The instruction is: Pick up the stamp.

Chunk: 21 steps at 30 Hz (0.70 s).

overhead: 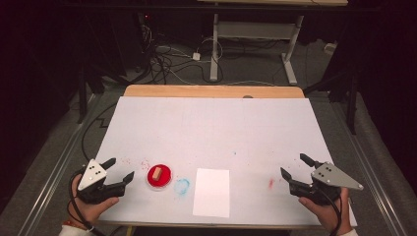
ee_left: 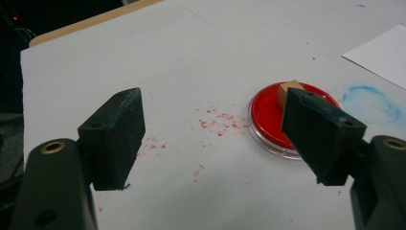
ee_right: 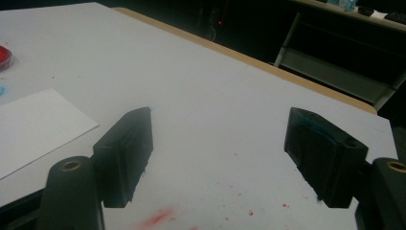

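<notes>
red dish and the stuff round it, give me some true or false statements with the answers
1. A small wooden block sits in the red dish. True.
2. The left gripper is shut on the block. False: its jaws stand open with nothing between them, apart from the dish.
3. The white sheet of paper lies beside the dish, towards the right gripper. True.
4. The blue ring-shaped smudge lies on the paper. False: it is on the table cover, between dish and paper.
5. The right gripper holds the paper. False: its jaws are open and empty.
</notes>
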### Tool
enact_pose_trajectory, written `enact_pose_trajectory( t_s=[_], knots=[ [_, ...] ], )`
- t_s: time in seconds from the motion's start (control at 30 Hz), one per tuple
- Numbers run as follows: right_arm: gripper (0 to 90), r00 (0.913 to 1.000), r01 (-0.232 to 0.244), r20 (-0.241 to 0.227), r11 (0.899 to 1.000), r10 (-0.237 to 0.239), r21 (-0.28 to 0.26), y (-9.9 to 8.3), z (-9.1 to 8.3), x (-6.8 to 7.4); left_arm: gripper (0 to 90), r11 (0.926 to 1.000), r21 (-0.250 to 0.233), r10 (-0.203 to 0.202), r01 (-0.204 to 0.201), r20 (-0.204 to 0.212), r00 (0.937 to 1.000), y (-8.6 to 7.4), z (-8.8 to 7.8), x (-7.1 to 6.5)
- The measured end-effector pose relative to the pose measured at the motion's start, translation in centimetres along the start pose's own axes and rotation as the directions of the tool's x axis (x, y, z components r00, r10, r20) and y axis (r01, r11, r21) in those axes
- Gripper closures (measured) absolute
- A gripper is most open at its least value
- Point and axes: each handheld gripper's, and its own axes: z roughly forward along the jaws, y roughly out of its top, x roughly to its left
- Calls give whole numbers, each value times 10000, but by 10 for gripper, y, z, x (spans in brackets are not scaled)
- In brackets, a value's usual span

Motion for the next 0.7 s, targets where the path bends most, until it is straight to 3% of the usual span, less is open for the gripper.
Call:
enact_pose_trajectory(
  t_s=[0.43,0.5,0.57,0.7],
  knots=[
    [190,9999,114,71,9999,-114,-16,3,4,4,230,9997,144,171,-172,84,9998,5,-5,0],
    [189,9999,148,52,9999,-148,29,2,3,6,230,9994,338,73,-83,295,9995,9,-6,2],
    [192,9997,215,87,9997,-215,79,2,4,6,230,9980,632,15,-25,168,9999,13,-5,1],
    [197,9996,280,78,9995,-281,125,2,5,7,245,9925,1196,209,-240,275,9994,22,-4,-2]
  ],
)
